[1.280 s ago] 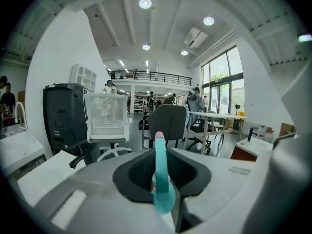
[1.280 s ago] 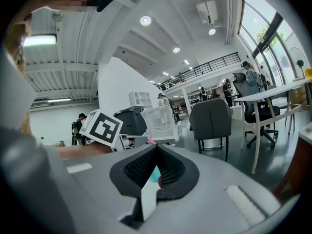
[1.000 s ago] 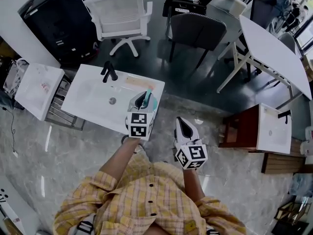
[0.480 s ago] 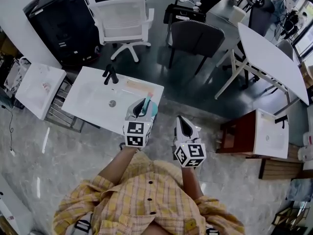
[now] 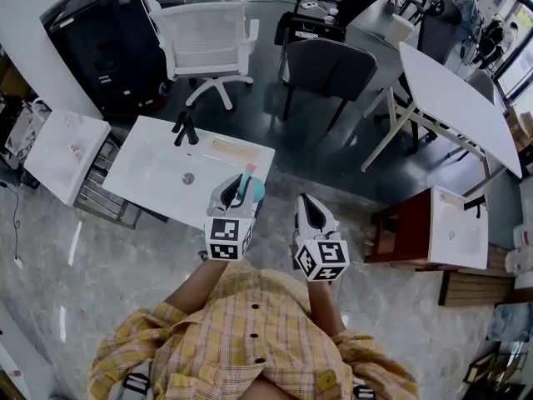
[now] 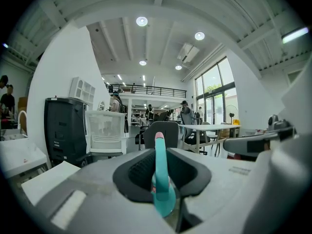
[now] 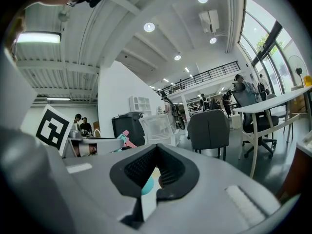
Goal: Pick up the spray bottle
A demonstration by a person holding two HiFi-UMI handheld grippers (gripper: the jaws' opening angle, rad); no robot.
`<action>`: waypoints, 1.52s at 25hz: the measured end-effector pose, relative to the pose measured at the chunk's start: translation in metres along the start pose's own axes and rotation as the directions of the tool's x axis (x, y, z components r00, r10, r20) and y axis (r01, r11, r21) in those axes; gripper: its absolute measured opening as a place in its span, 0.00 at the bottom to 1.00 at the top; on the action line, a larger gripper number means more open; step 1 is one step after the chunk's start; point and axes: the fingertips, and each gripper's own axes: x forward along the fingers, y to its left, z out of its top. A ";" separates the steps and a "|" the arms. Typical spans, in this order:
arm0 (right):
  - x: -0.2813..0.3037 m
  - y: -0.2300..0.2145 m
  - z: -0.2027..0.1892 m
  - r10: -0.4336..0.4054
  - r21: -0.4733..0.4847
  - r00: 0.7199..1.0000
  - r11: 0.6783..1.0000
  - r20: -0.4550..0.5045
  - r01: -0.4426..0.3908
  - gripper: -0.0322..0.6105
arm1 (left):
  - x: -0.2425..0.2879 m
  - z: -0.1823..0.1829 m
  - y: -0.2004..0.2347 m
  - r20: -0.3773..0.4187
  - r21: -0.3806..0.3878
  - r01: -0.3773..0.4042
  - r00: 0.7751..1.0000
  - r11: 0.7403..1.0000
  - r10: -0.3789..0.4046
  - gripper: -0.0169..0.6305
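Seen from overhead, the left tongs (image 5: pixel 236 192) were closed on the teal spray bottle (image 5: pixel 255 190), holding it at the near right corner of the white washbasin (image 5: pixel 150 173). Its black faucet (image 5: pixel 185 126) stood at the far edge, well apart from the bottle. The right tongs (image 5: pixel 308 207) hung just beside the left ones, over the grey floor (image 5: pixel 350 152). Farther off stood a black cabinet (image 5: pixel 92 36), a white office chair (image 5: pixel 208 36), a grey chair (image 5: pixel 331 67) and a long white table (image 5: pixel 458 98).

Along the left tongs' jaws, the bottle's teal neck stood upright between the two dark pads, which were partly apart and pressed on it, with the pink nozzle (image 6: pixel 159 136) uppermost. Cabinet, white chair and grey chair lined up behind it.

Along the right tongs' jaws, the tips were drawn together with nothing gripped. The left tongs and the pink nozzle showed at the left, with the chairs and the table beyond.
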 end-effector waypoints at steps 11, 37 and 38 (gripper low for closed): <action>-0.005 -0.009 0.005 -0.025 -0.025 1.000 0.999 0.006 0.025 0.05 | -0.014 0.004 -0.010 0.021 0.001 0.004 1.000 1.000 -0.004 0.13; -0.002 -0.007 -0.005 -0.033 -0.034 0.999 0.999 -0.004 0.033 0.05 | -0.022 -0.013 -0.008 -0.002 -0.013 0.001 1.000 1.000 -0.001 0.13; -0.001 -0.007 -0.005 -0.030 -0.036 1.000 0.999 -0.004 0.030 0.05 | -0.022 -0.013 -0.008 -0.003 -0.013 0.001 1.000 1.000 -0.001 0.13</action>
